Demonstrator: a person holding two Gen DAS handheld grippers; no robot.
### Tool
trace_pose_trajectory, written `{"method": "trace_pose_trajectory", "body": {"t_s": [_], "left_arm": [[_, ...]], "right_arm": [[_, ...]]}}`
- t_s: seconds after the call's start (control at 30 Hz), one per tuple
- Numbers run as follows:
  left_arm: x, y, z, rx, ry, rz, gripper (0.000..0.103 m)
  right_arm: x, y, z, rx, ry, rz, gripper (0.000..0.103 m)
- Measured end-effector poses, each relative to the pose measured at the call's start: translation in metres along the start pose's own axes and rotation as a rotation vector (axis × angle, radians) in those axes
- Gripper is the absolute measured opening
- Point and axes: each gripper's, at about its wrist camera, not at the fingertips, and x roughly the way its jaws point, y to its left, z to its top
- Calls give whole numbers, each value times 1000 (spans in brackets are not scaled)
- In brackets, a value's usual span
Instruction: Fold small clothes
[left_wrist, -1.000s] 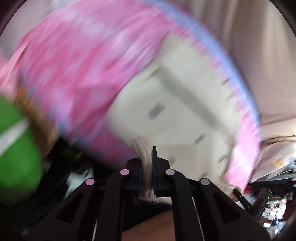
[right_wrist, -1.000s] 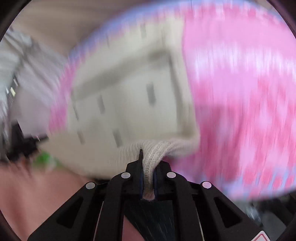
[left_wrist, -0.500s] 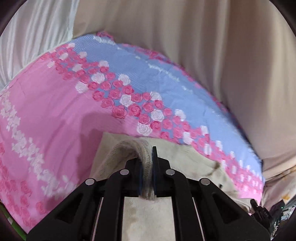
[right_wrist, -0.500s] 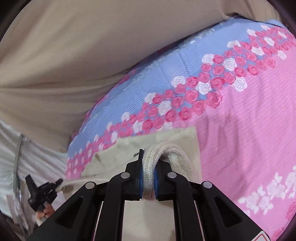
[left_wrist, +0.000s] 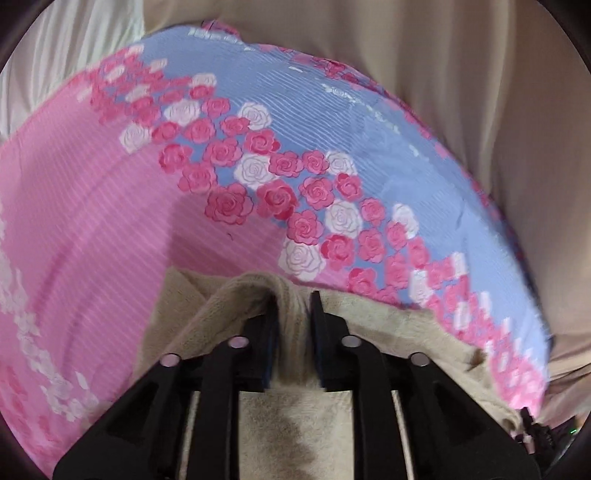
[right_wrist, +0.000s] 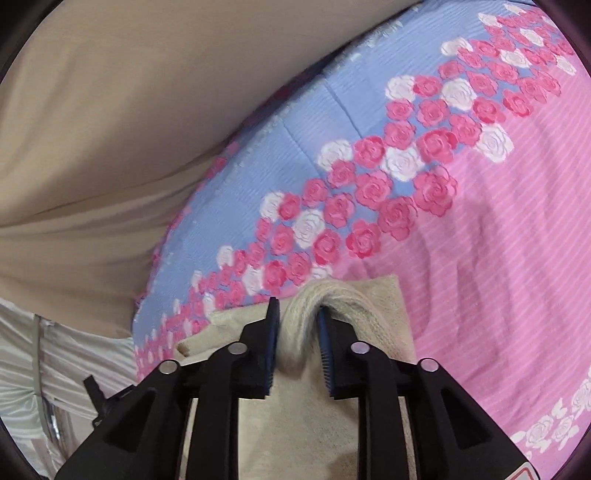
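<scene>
With the cream garment (left_wrist: 295, 417) laid on the floral sheet (left_wrist: 110, 206), both my claws — left gripper (left_wrist: 293, 306), right gripper (right_wrist: 297, 314) — stand parted, loose around its knit hem (right_wrist: 332, 299) — the laying-flat step looks done; next I judge backing clear, then regripping for the fold.

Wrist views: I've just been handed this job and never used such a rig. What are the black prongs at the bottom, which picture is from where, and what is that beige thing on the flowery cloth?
There is no robot arm here. A person holds a two-finger claw in each hand, and a fisheye camera on each looks forward along its fingers. The black prongs are those fingers.

One picture is from the left claw, the other from the right claw.

Both look down on a pink and blue rose-print bedsheet. On it lies a small beige garment with a ribbed knit edge.

In each view a bunched fold of that garment sits between the fingers, which stand somewhat apart. Whether they pinch it cannot be told. Beige curtains hang behind.
</scene>
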Motion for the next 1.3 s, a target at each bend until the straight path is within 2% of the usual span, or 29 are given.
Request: {"method": "trace_pose_trajectory", "body": {"t_s": [0.07,0.1,0.13,0.2,0.23,0.27,0.3,0.33,0.37,0.4,0.43,0.47,0.5,0.53,0.57,0.6,0.67,0.77,0.87,0.9,0.93,1.0,1.07,1.13,1.2,1.23,1.27,1.3], "left_arm": [[-6,6,0,-26,-14,-43,45],[-10,7,0,-17,-42,-35,50],[-13,6,-1,0,-61,-17,52],[-19,2,-1,55,-82,12,54],[-24,2,-2,70,-92,3,54],[-30,4,-2,81,-107,-8,58],[-37,7,-4,88,-128,-10,70],[-41,12,-5,90,-145,1,77],[-42,16,-6,89,-153,14,82],[-38,20,-6,94,-144,26,82],[-30,22,-5,104,-118,41,82],[-21,22,-5,114,-90,65,76],[-10,22,-5,131,-56,99,59],[0,21,-5,145,-23,117,48],[7,20,-5,150,11,99,30],[5,19,-5,141,4,86,20],[-5,16,-2,131,-20,57,8],[-10,18,3,113,-30,60,8],[12,26,5,109,1,142,8],[18,27,4,112,0,161,8],[16,26,2,119,-14,162,8],[7,25,2,110,-13,133,9],[-4,28,1,96,-25,100,10],[-11,33,-1,82,-26,73,11],[-18,39,-7,63,-12,47,12],[-24,40,-10,60,-14,35,12],[-31,42,-16,61,-21,25,15],[-40,45,-25,69,-31,18,26]], "right_arm": [[-6,1,3,0,-30,25,39],[-10,3,5,-9,-58,5,57],[-16,4,7,-22,-90,-20,68],[-25,4,8,-27,-103,-16,68],[-31,4,7,-46,-110,-41,68],[-35,5,4,-75,-114,-72,68],[-38,7,-1,-124,-110,-118,69],[-36,9,-8,-184,-88,-163,69],[-32,9,-14,-218,-64,-180,69],[-26,9,-23,-258,-26,-197,69],[-20,9,-29,-285,-3,-212,69],[-14,10,-35,-310,15,-232,69],[-6,10,-39,-329,24,-252,69],[-2,9,-42,-336,33,-251,55],[2,8,-44,-329,46,-238,36],[1,8,-44,-318,47,-234,8],[-18,17,-42,-321,-21,-181,8],[-25,14,-36,-309,-66,-174,8],[6,-8,-31,-297,32,-294,8],[14,-15,-33,-290,61,-315,8],[10,-13,-34,-285,47,-307,10],[-9,0,-37,-272,-9,-245,16],[-23,9,-41,-289,-53,-213,17],[-24,13,-46,-328,-51,-248,27],[-28,8,-53,-334,-17,-310,28],[-33,7,-57,-324,-12,-304,28],[-41,3,-61,-313,-11,-290,31],[-50,-1,-69,-303,-9,-284,41]]}}
